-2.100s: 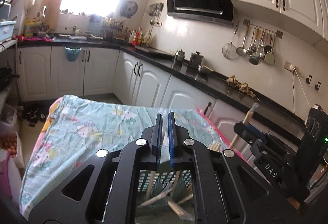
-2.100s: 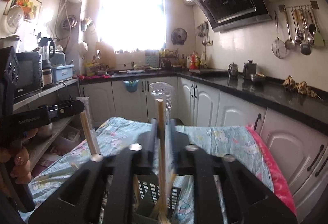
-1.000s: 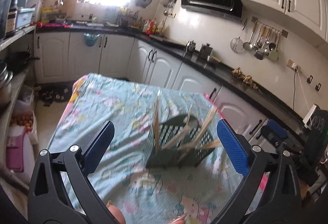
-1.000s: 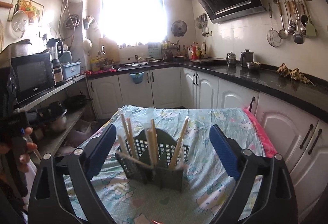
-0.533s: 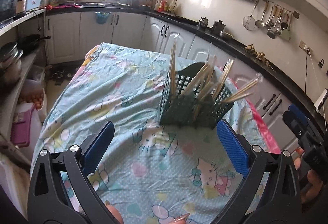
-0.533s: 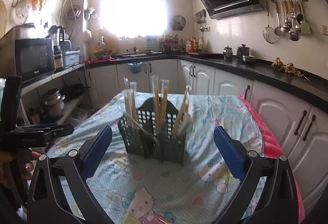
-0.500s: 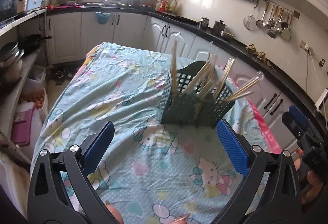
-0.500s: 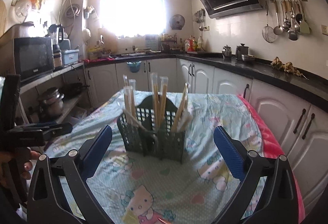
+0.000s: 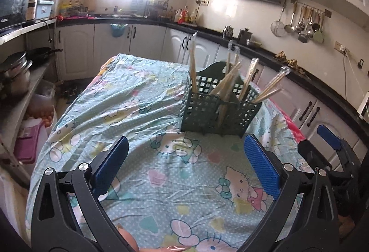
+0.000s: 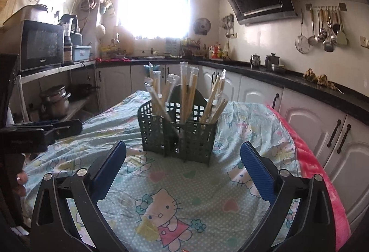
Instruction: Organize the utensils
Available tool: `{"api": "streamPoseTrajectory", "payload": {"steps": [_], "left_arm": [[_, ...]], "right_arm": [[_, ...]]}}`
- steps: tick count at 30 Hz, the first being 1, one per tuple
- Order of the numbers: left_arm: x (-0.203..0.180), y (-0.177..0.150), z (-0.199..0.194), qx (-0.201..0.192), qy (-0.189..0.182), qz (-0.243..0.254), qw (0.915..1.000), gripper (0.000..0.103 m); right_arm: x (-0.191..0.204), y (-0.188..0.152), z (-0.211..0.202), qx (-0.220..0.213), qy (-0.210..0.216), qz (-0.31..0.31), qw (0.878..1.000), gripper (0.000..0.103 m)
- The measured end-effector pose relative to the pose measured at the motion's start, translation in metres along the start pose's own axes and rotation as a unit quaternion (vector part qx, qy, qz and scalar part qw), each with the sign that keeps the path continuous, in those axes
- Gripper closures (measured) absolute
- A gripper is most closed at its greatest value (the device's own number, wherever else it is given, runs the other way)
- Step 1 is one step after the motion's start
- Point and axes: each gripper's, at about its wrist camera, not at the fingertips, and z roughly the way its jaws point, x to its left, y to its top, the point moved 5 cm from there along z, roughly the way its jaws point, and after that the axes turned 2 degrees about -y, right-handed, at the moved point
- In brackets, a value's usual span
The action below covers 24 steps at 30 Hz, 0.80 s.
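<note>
A kitchen with white cabinets surrounds a desk (image 9: 143,113) draped in a cartoon-print cloth. At centre frame in both views, a dark green lattice caddy (image 9: 216,109) (image 10: 178,134) holds wrapped chopsticks (image 10: 186,93) upright and leaning. The left tongs (image 9: 184,159) and right tongs (image 10: 183,159) both gape wide, empty, near the caddy.

No sure lettering anywhere; only a blurred, unreadable brand mark on the microwave (image 10: 42,45).
</note>
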Motion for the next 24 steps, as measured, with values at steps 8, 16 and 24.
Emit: {"api": "streamPoseTrajectory", "payload": {"steps": [8,16,24], "left_arm": [[-0.012,-0.003,-0.013,-0.039,-0.003,0.016,0.9991,0.011],[-0.007,-0.004,-0.017,-0.055,0.002,0.011,0.9984,0.011],[-0.007,-0.004,-0.020,-0.057,0.004,0.014,0.9982,0.011]], "right_arm": [[-0.006,0.007,-0.016,-0.050,-0.010,0.000,0.999,0.006],[-0.002,-0.005,-0.025,-0.046,-0.015,-0.005,0.999,0.006],[-0.004,-0.004,-0.030,-0.055,-0.027,0.007,0.998,0.006]]}}
